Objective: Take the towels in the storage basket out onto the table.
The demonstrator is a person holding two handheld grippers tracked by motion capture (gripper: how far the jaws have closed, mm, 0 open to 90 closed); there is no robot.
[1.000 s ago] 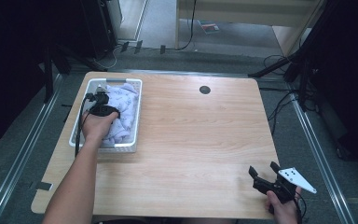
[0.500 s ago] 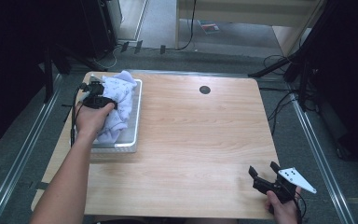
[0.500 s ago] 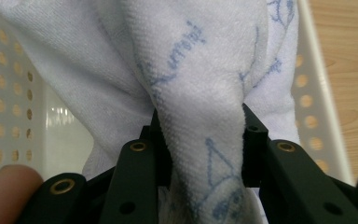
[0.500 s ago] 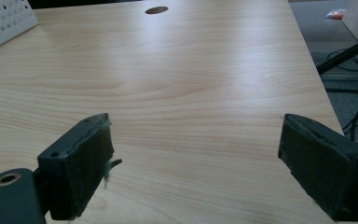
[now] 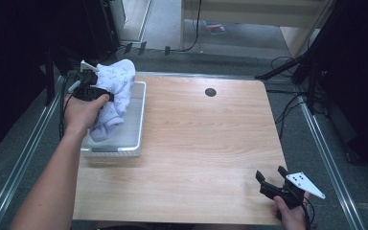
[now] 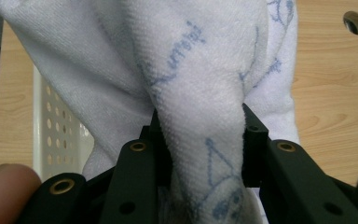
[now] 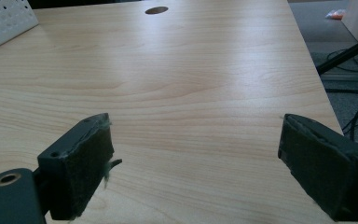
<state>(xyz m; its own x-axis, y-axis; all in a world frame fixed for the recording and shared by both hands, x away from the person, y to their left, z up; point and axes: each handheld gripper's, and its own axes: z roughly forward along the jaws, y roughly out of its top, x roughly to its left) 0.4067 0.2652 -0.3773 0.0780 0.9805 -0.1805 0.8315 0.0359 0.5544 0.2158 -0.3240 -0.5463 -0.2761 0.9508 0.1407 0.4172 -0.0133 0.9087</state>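
A white towel with blue print (image 5: 115,91) hangs above the white perforated basket (image 5: 135,125) at the table's left side. My left gripper (image 5: 92,88) is shut on a bunched fold of it and holds it up, the lower end drooping into the basket. In the left gripper view the towel (image 6: 200,93) is pinched between the black jaws, with my gripper (image 6: 200,140) closed around it. My right gripper (image 5: 272,176) rests at the table's near right corner, open and holding nothing. In the right gripper view the open gripper (image 7: 196,144) has bare tabletop between its jaws.
The wooden table (image 5: 206,143) has a round cable hole (image 5: 210,92) near its far edge. A corner of the basket (image 7: 2,21) shows at top left of the right gripper view. Cables and dark stands lie on the floor beyond and to the right.
My left gripper has lifted the towel out of the basket and moved up and away toward the far left. The right gripper has stayed where it was.
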